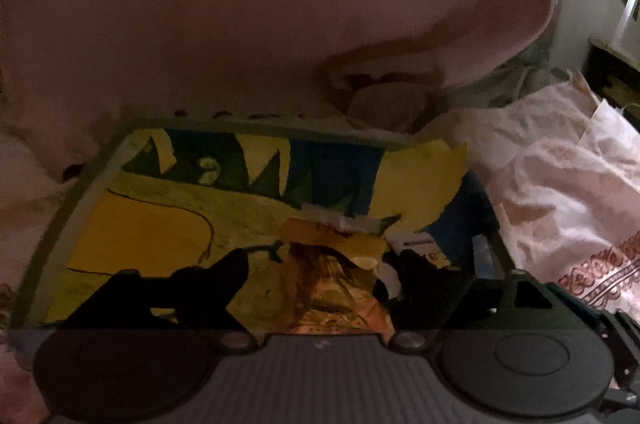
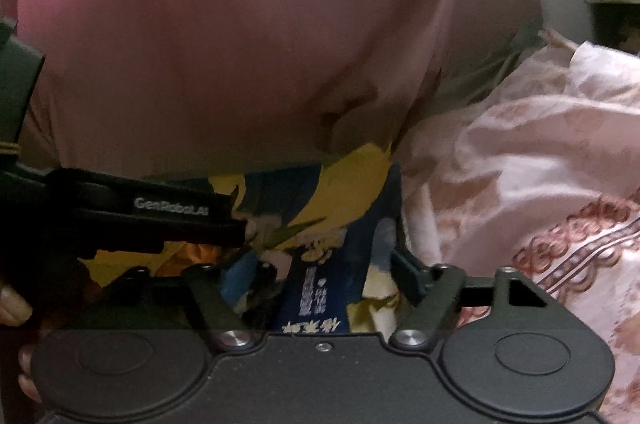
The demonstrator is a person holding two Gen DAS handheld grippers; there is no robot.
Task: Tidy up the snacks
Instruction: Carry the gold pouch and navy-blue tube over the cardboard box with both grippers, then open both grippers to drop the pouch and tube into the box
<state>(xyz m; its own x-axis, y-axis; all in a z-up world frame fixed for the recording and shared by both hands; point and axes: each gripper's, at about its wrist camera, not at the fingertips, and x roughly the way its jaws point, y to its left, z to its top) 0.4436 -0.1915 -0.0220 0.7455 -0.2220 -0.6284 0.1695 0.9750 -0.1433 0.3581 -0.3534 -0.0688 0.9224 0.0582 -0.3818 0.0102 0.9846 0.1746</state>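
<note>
**Letting go of snack packets over the box**

Releasing looks like the step in hand: both grippers are hanging low over a shallow box (image 1: 72, 200) already lined with yellow-and-blue snack bags (image 1: 248, 192). The left gripper (image 1: 320, 264) is standing with its jaws apart, an orange-gold packet (image 1: 332, 288) lying between them, seemingly unpressed. The right gripper (image 2: 316, 272) is likewise spread, straddling a dark blue packet (image 2: 320, 288) with white print (pads hard to see in this dim light). Both are tilting downward, side by side, the left one's finger (image 2: 160, 216) crossing the right view. Next comes drawing back cleanly without snagging packets, then reaching toward the patterned bedding (image 2: 540, 184) for more.
</note>
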